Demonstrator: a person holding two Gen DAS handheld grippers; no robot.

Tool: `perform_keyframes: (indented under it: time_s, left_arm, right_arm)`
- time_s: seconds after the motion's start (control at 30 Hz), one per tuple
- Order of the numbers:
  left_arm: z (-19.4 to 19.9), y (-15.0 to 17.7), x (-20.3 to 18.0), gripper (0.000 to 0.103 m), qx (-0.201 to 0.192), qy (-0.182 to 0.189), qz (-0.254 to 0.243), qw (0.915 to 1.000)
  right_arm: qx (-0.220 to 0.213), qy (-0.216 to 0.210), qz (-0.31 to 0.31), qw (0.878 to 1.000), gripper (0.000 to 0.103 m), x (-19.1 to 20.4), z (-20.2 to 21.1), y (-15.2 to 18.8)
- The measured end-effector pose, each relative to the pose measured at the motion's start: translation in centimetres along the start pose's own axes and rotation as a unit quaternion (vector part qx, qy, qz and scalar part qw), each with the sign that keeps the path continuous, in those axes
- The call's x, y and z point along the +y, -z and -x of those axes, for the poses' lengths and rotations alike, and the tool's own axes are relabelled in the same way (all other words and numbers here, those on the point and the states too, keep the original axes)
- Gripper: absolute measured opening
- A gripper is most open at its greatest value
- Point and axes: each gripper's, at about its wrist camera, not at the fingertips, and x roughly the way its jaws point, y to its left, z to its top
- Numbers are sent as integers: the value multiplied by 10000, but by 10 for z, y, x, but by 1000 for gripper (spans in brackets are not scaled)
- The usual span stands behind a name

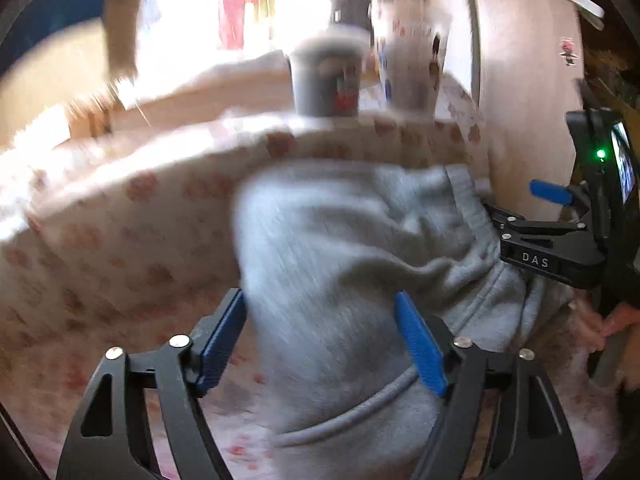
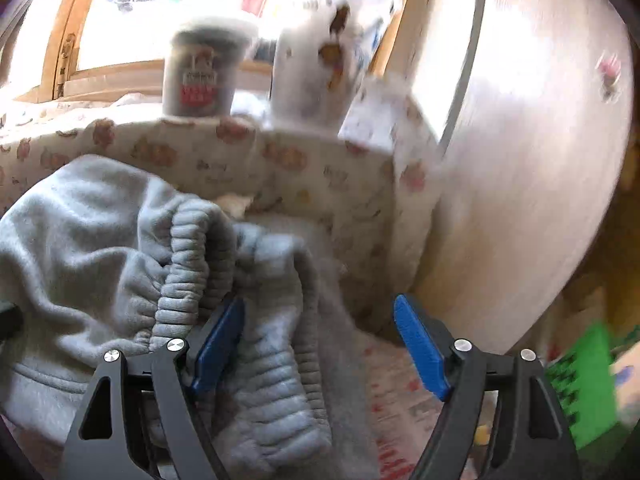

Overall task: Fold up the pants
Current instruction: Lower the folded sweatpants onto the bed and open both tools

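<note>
- The left hand-held gripper (image 1: 322,340) is wide open. Grey cloth lies between its blue pads (image 1: 420,344), but the pads do not squeeze it.
- The right hand-held gripper (image 2: 320,344) is wide open too. Its left pad (image 2: 218,346) sits right against the stretchy waistband. Its right pad hangs over the bare cover with nothing on it.
- The grey pants (image 1: 340,240) lie in a soft, crumpled heap on a cover with small red and orange pictures (image 1: 120,240). I cannot tell if a table or a bed is under the cover.
- The ribbed waistband (image 2: 188,264) is bunched up and stands in a hump in the right wrist view.
- A grey cord (image 1: 352,412) from the pants curls near the left gripper.
- At the right edge of the left wrist view, part of a person's hand (image 1: 616,320) shows, down below the other gripper.
- Past the pants, the cover rises up like a low wall.
- On top of that wall stand two cups, side by side. One is dark with a red label (image 2: 204,76). The other is white with little pictures (image 2: 324,60). Both look blurry.
- A big pale rounded thing (image 2: 520,140) stands to the right.
- Far back is a bright window with a wooden frame (image 2: 60,48). Clothes hang there.
</note>
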Motion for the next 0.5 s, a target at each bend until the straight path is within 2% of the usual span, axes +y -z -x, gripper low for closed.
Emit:
perform_keyframes:
  time_s: [0.1,0.2,0.33,0.4,0.5]
  left_arm:
    - [27,-1,4,82,-503,-239,-199,9983]
    - [60,-1,14,82,-884,-270,-128,9956]
    - [102,2,25,85,-1353,-433,-114,9898]
    - [127,8,34,88,-1611,-615,-51,9850]
    - [162,19,51,94,-1961,-917,119,9762]
  right_arm:
    - [-194,-32,-254,9995,83,0,19,-9]
    - [-365,-315,-689,9965,83,-12,42,-14]
    - [-802,-492,-845,9920,86,-5,87,-15]
    - [-977,-649,-843,9895,87,-1,108,-14]
    - [-1266,-913,-782,9846,97,12,145,-11]
